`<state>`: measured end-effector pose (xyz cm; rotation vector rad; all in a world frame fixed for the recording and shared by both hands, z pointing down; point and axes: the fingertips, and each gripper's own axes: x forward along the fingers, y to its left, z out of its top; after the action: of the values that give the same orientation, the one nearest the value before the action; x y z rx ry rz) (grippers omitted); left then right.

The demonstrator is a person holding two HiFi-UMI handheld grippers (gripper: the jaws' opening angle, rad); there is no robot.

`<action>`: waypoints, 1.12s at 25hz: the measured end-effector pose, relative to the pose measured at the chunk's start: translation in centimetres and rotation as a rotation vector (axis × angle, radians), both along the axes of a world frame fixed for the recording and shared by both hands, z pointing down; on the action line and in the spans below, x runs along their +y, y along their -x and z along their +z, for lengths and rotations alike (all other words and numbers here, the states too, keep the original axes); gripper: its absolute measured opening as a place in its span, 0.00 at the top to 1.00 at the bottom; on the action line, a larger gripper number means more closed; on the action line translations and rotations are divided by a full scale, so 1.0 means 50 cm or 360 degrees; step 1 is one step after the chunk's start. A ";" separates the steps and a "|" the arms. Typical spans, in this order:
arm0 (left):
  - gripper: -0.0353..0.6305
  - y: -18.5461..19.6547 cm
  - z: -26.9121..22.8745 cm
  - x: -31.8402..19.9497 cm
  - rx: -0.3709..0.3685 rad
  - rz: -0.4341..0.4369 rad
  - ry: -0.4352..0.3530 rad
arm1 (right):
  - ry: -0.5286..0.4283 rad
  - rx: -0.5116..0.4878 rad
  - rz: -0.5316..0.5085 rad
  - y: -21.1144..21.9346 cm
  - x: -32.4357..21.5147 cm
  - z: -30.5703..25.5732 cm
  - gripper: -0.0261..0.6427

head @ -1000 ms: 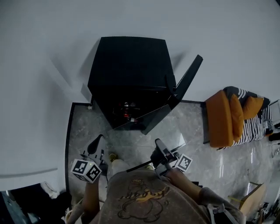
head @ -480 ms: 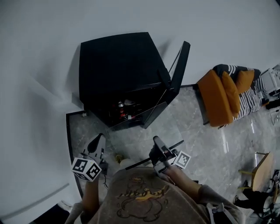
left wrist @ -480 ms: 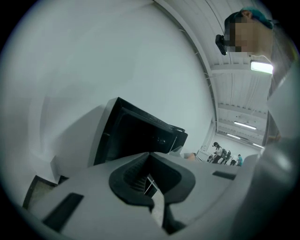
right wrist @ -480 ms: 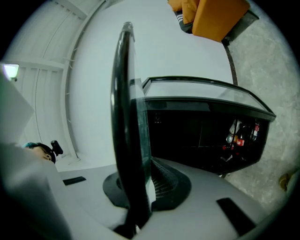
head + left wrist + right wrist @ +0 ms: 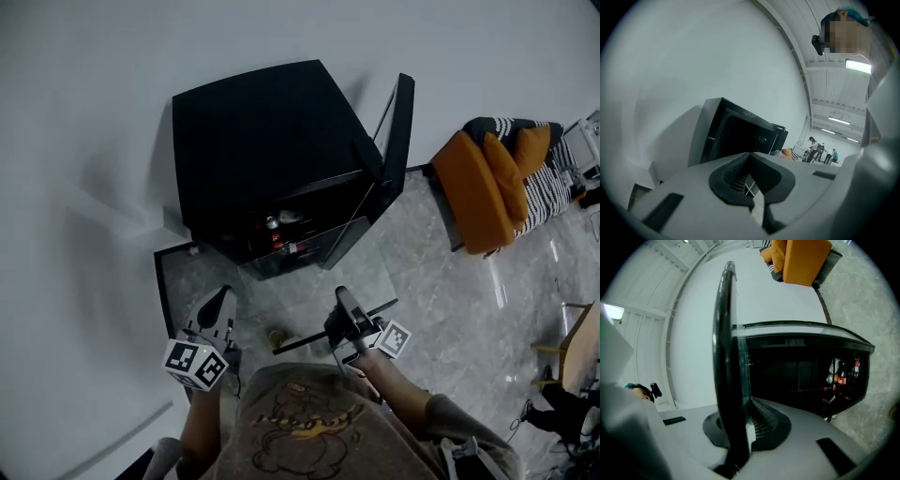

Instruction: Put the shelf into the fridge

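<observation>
Left tongs (image 5: 221,300): jaws together on nothing, held low at my left side, apart from the shelf.
Right tongs (image 5: 340,300): clamped on the shelf's dark near rim, which stands edge-on between the jaws.
Shelf (image 5: 723,357): a glass pane in the air over the stone floor (image 5: 441,300), reaching from my right tongs toward the fridge. I cannot tell whether its far edge has entered the opening.
Fridge (image 5: 253,131): black, with its door (image 5: 400,141) swung open on the right and bottles (image 5: 277,234) low inside.
Step in hand: I judge I am bringing the shelf up to the opening; it is not seated.
Next move: level the pane, line its side edges up with the supports inside, then slide it in above the bottles. Gripped on one edge only, it may tip, so my left tongs could steady it.
</observation>
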<state>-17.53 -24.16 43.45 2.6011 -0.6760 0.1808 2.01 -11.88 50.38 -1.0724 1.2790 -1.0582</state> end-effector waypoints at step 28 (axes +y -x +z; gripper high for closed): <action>0.94 0.017 0.122 0.035 -0.0076 0.0072 0.0132 | 0.0148 0.0033 0.0063 0.021 -0.075 0.241 0.92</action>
<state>-18.39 -22.43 49.54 2.5409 -0.6133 0.2803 0.95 -15.65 62.44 -1.1771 1.2300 -1.0878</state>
